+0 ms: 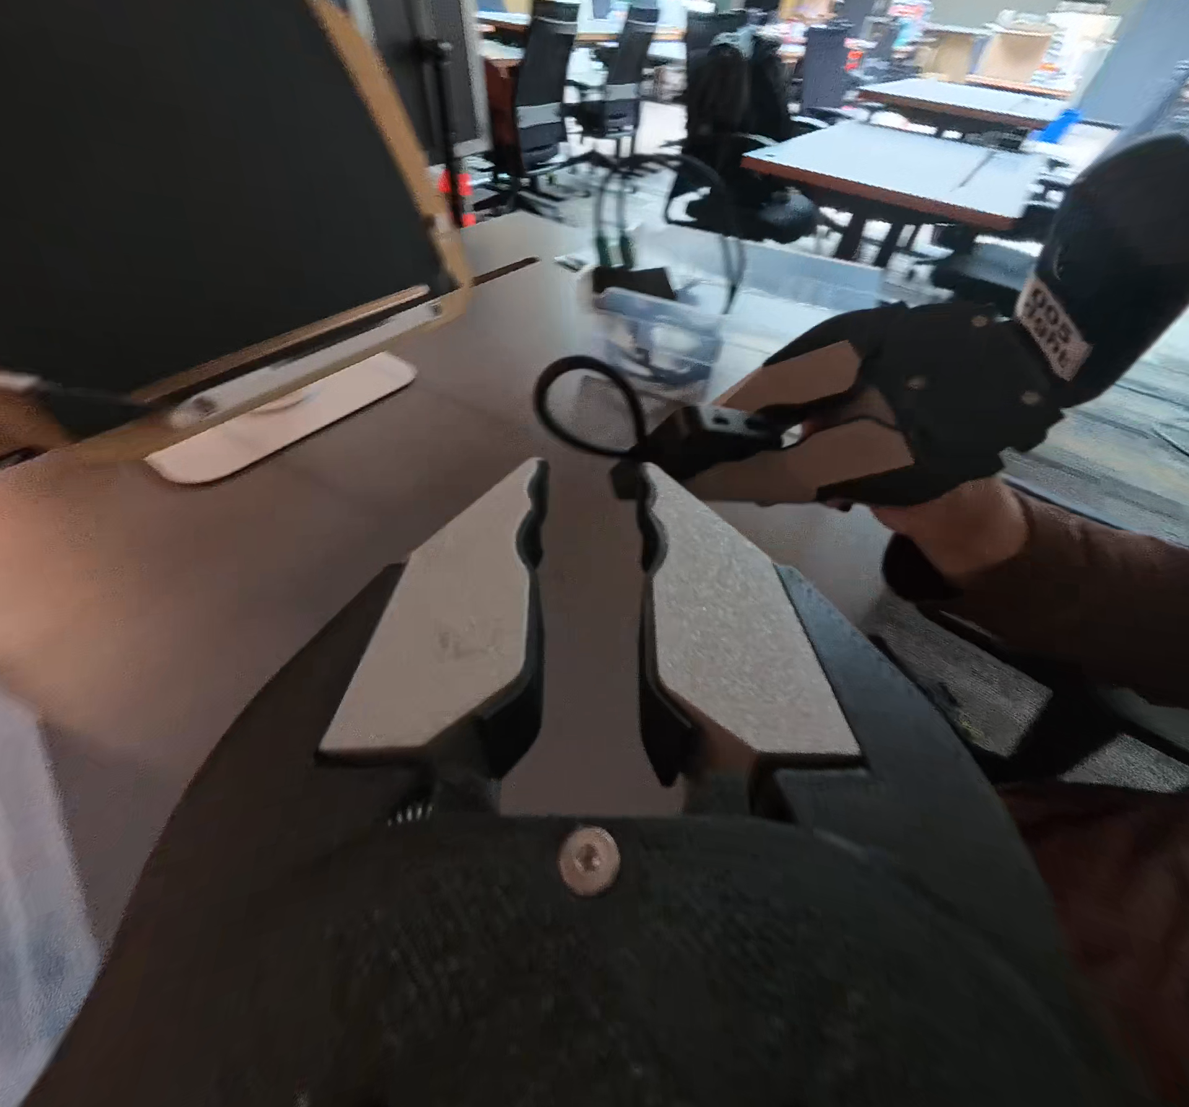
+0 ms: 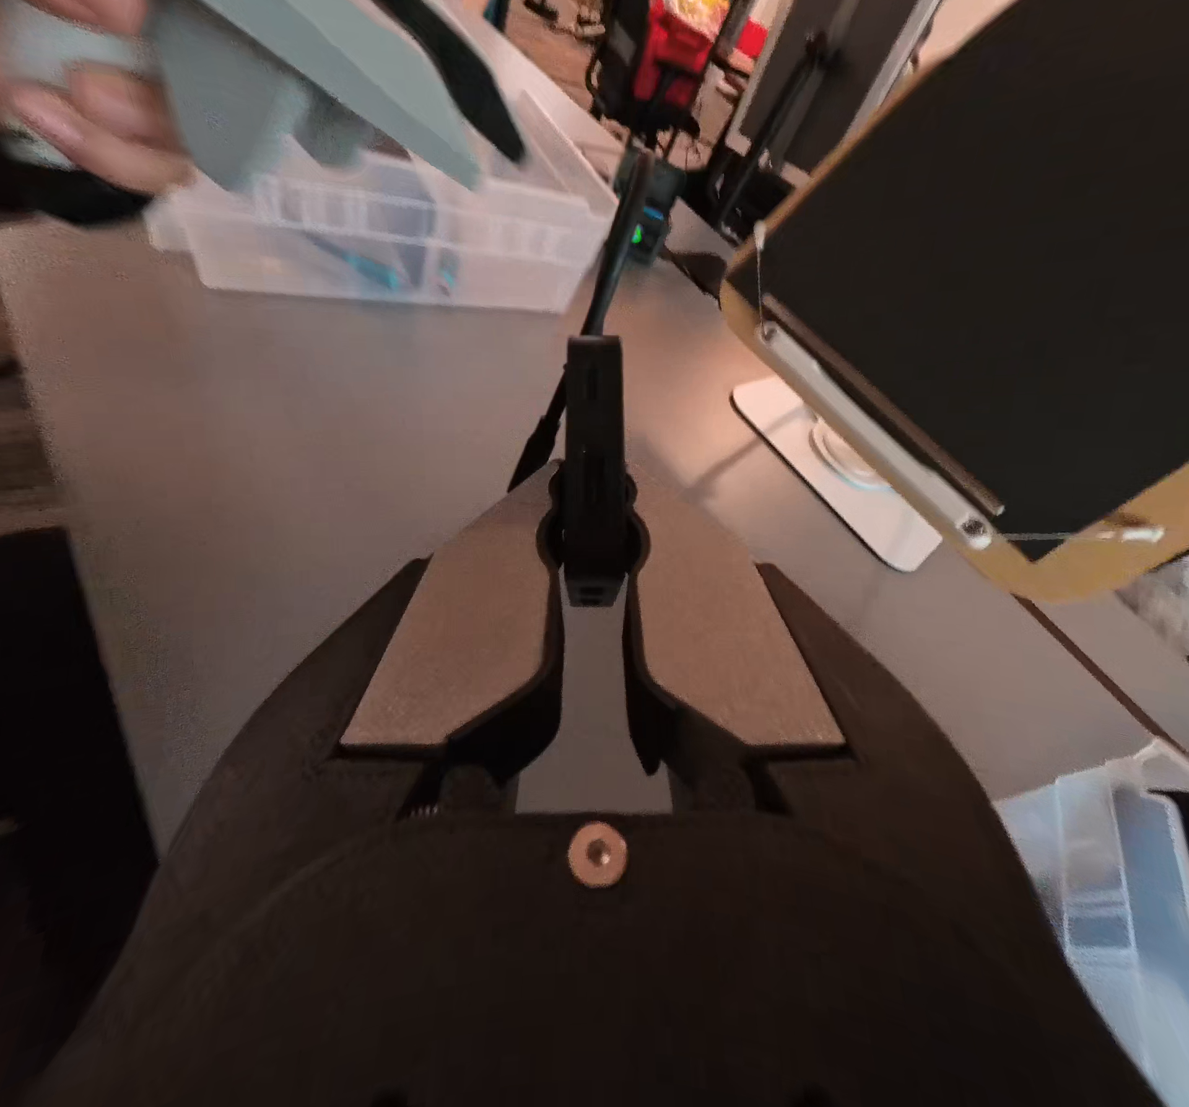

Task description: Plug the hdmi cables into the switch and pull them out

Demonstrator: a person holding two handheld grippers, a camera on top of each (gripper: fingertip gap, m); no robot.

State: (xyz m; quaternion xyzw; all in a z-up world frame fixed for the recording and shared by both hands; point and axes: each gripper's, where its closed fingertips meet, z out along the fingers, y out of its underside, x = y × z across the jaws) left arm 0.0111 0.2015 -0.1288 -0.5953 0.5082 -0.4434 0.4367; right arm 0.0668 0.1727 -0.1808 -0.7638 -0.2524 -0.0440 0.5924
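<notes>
- The right gripper (image 2: 593,497) is clamped on the black HDMI switch (image 2: 593,445), both pads pressed to its flat sides. The body stands edge-on between them and sticks out past the fingertips toward twelve o'clock.
- In the left wrist view that same switch (image 1: 708,439) sits at about two o'clock from the left fingertips, held off the table (image 1: 386,529).
- A short black cable (image 1: 579,407) curls out of the switch in a loop, and its plug end (image 1: 625,479) lies just beside the inner tip of the left gripper's right finger.
- The left gripper (image 1: 595,484) is released, with a clear gap between its jaws and nothing pinched in them.
- A clear plastic box (image 2: 386,239) sits at eleven o'clock in the right wrist view, and a dark monitor (image 2: 997,239) on a white stand at two o'clock.
</notes>
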